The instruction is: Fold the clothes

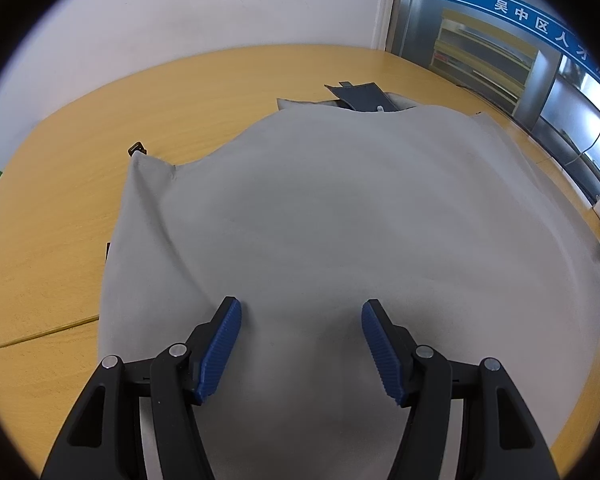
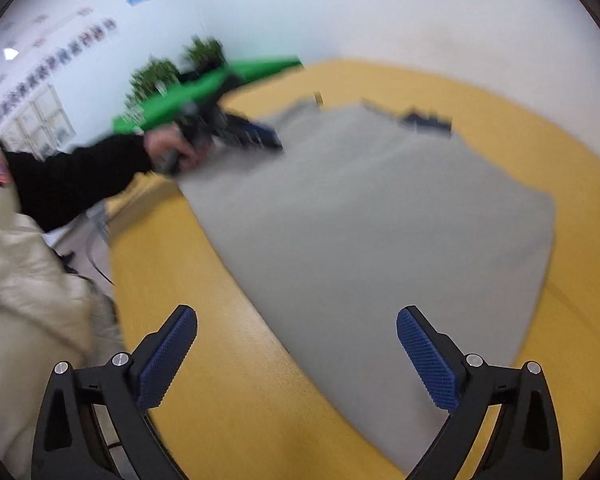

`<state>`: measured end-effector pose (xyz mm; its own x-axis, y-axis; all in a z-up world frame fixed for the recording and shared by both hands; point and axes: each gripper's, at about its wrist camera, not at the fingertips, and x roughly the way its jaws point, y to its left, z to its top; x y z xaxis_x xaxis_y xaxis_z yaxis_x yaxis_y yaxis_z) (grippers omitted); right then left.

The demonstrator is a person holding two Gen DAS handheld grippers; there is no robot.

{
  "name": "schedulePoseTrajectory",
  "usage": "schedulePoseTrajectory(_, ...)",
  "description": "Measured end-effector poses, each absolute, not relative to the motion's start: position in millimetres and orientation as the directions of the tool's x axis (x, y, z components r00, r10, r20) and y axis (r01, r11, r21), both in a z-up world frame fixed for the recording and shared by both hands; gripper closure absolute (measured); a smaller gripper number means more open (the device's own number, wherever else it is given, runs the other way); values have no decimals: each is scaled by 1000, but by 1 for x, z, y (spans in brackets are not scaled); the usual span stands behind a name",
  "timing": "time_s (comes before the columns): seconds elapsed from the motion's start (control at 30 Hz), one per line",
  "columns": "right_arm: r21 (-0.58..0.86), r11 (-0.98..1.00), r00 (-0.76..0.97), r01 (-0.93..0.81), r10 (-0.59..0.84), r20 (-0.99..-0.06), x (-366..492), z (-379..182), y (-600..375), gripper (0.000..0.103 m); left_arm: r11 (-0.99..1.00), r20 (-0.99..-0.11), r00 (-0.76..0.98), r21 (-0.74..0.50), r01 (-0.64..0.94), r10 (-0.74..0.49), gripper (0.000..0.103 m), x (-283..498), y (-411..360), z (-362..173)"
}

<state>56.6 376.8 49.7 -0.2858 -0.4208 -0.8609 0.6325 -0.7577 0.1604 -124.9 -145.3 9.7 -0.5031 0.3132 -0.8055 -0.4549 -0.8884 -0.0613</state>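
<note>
Grey garment (image 1: 340,220) spread across wooden table (image 1: 60,184), dark item (image 1: 364,98) peeking out at its far edge. Left gripper (image 1: 301,344) spread, empty, over cloth; right gripper (image 2: 296,356) spread above near hem. Whichever fold comes, pinch at hems, corners matched. Bare table on both sides

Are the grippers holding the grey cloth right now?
No. The left gripper is open above the grey garment, and the right gripper is open over its edge. Nothing is held.
</note>
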Motion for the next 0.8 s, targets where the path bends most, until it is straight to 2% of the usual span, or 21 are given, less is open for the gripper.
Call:
schedulePoseTrajectory(0.1,93,-796,-324,598,-347,-880,54,36,353,4,-891,-806,-519,-21,-453,283,41,-130,-149,15)
schedulePoseTrajectory(0.2,29,-893,-380,449,-220,-899,71,27,392,5,-890,-797,-545,19,-455,262,41,-144,-156,23)
schedulePoseTrajectory(0.33,21,-997,-429,80,-54,-902,108,35,465,4,-877,-805,-545,65,-476,237,40,-163,-160,17)
schedulePoseTrajectory(0.5,414,-894,-580,-170,-249,-775,153,49,481,0,-869,-795,-541,36,-494,274,39,-166,-162,4)
schedulePoseTrajectory(0.8,641,-690,-717,-335,-255,-649,109,23,428,0,-871,-779,-545,-5,-490,311,38,-164,-171,2)
